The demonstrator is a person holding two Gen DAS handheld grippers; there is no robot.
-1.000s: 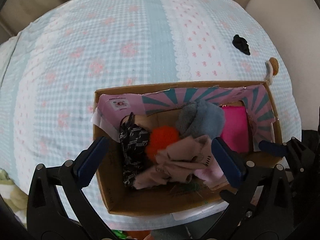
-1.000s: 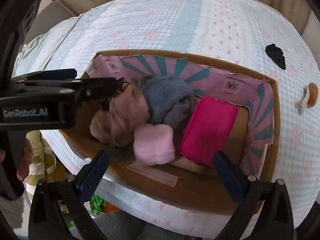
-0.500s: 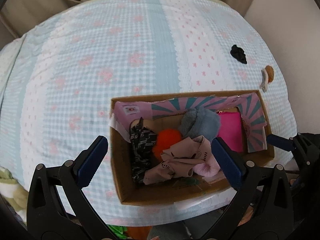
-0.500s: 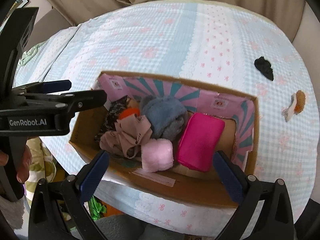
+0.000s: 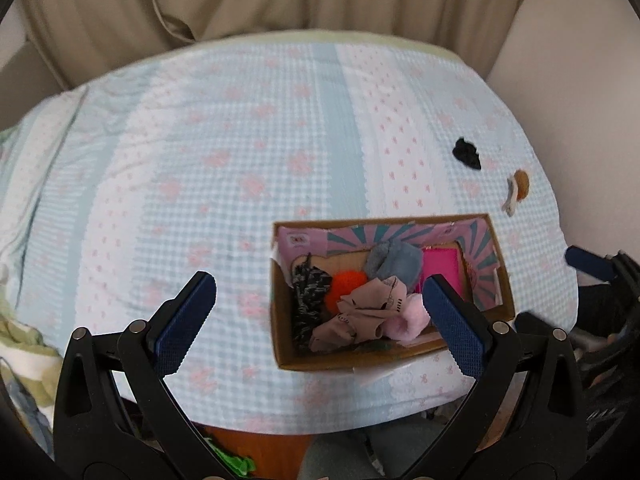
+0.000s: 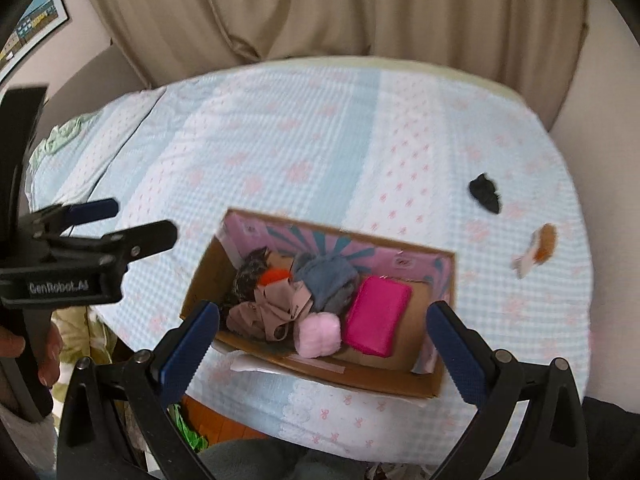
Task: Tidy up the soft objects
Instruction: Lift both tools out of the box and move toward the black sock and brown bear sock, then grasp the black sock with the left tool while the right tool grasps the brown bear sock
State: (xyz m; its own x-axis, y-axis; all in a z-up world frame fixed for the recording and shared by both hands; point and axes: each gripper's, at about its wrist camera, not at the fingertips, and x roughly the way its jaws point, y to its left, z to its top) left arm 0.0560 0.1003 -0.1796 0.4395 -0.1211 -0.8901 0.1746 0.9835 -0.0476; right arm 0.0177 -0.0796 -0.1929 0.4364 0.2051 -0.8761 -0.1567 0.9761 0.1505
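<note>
A cardboard box (image 5: pixel 280 320) (image 6: pixel 200 280) sits near the front edge of a bed. It holds a grey-blue fuzzy item (image 6: pixel 326 276), a magenta pouch (image 6: pixel 376 320), a pink pompom (image 6: pixel 318 334), a beige cloth (image 6: pixel 272 308), an orange ball (image 5: pixel 346 284) and a black patterned cloth (image 5: pixel 306 300). A black soft item (image 6: pixel 485 192) and a small orange-and-white item (image 6: pixel 538 248) lie on the bed to the right. My left gripper (image 5: pixel 320 320) is open and empty, above and in front of the box. My right gripper (image 6: pixel 324 344) is open and empty too.
The bed has a light blue and pink checked cover (image 5: pixel 240 140). A beige curtain (image 6: pixel 320 8) hangs behind it. A wall stands at the right. Clothes and green items lie on the floor below the front edge (image 5: pixel 232 460).
Both grippers have pulled back and up from the box, so it looks smaller and further away. The box contents have not moved.
</note>
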